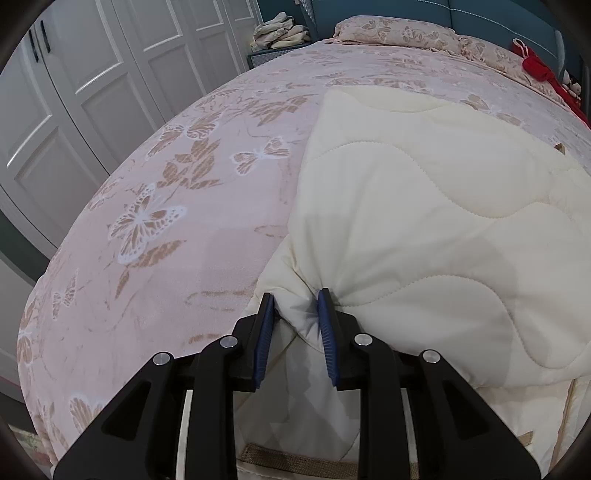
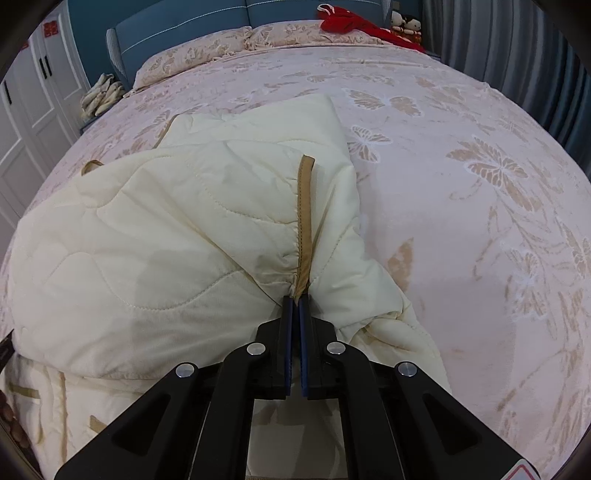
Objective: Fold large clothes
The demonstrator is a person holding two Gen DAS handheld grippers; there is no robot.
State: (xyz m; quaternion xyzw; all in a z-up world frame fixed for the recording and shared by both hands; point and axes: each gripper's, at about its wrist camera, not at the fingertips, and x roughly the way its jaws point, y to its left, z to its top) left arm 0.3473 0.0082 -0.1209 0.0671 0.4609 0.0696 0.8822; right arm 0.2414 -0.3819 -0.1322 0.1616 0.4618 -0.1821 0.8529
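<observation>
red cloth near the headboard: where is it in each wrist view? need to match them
Left wrist: the red cloth sits at the far upper right, by the picture's edge, next to the patterned pillow.
Right wrist: the red cloth lies at top centre-right, left of two small dolls.
Shared landmark: the cream quilt, held in both views.

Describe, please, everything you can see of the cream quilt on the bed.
The cream quilt looks soft and padded, stitched in wavy lines, with a tan edge binding. It lies bunched and partly folded over on the butterfly bedspread. The left tongs pinch a gathered fold; the right tongs clamp it at the binding.
</observation>
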